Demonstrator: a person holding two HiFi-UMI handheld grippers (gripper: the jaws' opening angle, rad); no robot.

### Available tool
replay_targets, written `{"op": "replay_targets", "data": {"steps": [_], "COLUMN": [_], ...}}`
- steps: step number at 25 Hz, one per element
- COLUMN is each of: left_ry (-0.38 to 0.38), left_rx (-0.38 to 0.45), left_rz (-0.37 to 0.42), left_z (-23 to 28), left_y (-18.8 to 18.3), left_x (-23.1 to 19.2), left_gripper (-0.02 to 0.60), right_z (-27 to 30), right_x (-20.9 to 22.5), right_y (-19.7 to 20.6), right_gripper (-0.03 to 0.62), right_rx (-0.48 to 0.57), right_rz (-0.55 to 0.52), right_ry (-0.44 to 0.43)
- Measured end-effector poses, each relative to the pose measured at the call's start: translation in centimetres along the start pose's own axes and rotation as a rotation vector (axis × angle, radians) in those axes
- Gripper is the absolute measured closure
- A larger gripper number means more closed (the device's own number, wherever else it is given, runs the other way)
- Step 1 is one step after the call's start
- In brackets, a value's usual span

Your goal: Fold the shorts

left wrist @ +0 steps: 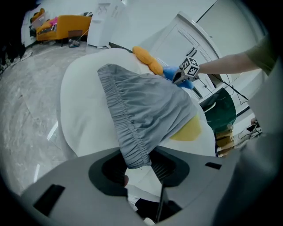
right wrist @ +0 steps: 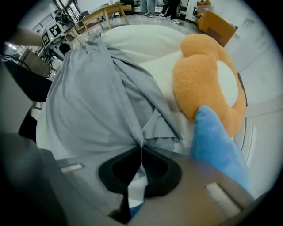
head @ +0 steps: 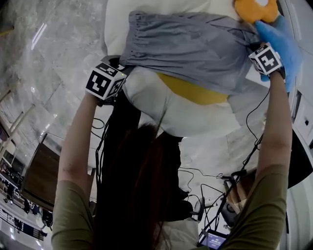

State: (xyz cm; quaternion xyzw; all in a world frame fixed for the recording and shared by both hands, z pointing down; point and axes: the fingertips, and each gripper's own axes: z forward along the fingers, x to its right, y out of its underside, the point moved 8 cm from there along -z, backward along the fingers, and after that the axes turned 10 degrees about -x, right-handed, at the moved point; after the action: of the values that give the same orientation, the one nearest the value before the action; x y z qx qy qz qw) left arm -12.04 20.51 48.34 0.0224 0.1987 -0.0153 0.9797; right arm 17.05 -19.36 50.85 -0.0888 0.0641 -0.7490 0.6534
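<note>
Shorts (head: 195, 49), grey, in the upper middle of the head view, draped over a white cushion (head: 195, 119) with a yellow patch (head: 193, 92) showing below the cloth. Stretched left to right across the frame, long axis running from one hand to the other. Gathered waistband (head: 134, 39) at the left end, close by the left gripper (head: 117, 66); the far end at the right gripper (head: 259, 53), at the upper right edge beside an orange plush toy (head: 254, 9) and a blue soft thing (head: 281, 41).

In the left gripper view: shorts (left wrist: 146, 110) rising from the bottom centre toward the upper right, waistband (left wrist: 121, 119) running down the left side of the cloth into the left gripper (left wrist: 139, 170). Jaws there pinching the lower corner of that band. Right gripper (left wrist: 181, 76) small at the upper right, at the other end of the garment.

In the right gripper view: shorts (right wrist: 88, 101) filling the left and centre, a stitched seam leading straight down into the right gripper (right wrist: 140, 152). Jaws pressed together on a pleat of grey cloth. Orange plush toy (right wrist: 199, 84) and blue soft thing (right wrist: 216, 141) just beside on the right.

Judged from this: each end already in a grip, cloth spanning between them, so a fold likely made by carrying one end along the long axis onto the other. No nearer hand; each at its own end.
</note>
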Motion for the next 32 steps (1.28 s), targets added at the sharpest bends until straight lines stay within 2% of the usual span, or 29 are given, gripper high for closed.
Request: {"op": "replay_targets", "data": {"steps": [3, 4, 6, 9, 11, 14, 18, 22, 25, 27, 29, 32], "left_ry": [-0.051, -0.079, -0.140, -0.191, -0.215, -0.284, -0.401, -0.441, -0.473, -0.465, -0.468, -0.481], "left_rx": [-0.039, -0.048, -0.015, 0.122, 0.179, 0.186, 0.149, 0.167, 0.210, 0.194, 0.180, 0.203], "left_rz": [0.071, 0.108, 0.163, 0.172, 0.176, 0.153, 0.112, 0.093, 0.014, -0.026, -0.037, -0.032], "left_z": [-2.1, -3.1, -5.4, -7.9, -7.7, -6.1, -4.2, -4.1, -4.5, -4.6, -4.8, -5.7], "left_y": [-0.2, -0.5, -1.8, -5.8, -9.1, -13.0, -15.7, -16.1, -16.2, -16.1, -16.0, -15.8], "left_x": [-0.4, -0.7, -1.4, -2.4, -2.8, -3.6, -5.4, -6.5, -7.5, -7.8, -7.8, -7.2], "left_gripper": [0.299, 0.281, 0.281, 0.281, 0.281, 0.281, 0.282, 0.281, 0.281, 0.281, 0.281, 0.281], "right_z": [-0.8, -1.1, -1.9, -3.3, -3.9, -3.8, -3.4, -3.3, -3.1, -3.2, -3.6, -5.0], "right_x": [0.4, 0.5, 0.9, 1.8, 2.4, 3.3, 4.6, 5.4, 5.5, 5.4, 5.4, 5.2], "right_y": [-0.3, -0.4, -0.5, -0.9, -1.2, -1.9, -3.0, -3.9, -3.8, -3.7, -3.7, -3.2], "right_gripper": [0.583, 0.583, 0.583, 0.583, 0.583, 0.583, 0.583, 0.583, 0.583, 0.581, 0.552, 0.384], "right_rx": [0.018, 0.025, 0.042, 0.077, 0.094, 0.086, 0.065, 0.084, 0.065, 0.058, 0.084, 0.163], "right_rz": [0.004, 0.000, -0.009, -0.011, 0.000, -0.001, 0.025, 0.124, 0.192, 0.228, 0.265, 0.319], "right_ry": [-0.022, -0.025, -0.022, -0.004, 0.015, 0.062, 0.142, 0.187, 0.186, 0.157, 0.116, 0.064]}}
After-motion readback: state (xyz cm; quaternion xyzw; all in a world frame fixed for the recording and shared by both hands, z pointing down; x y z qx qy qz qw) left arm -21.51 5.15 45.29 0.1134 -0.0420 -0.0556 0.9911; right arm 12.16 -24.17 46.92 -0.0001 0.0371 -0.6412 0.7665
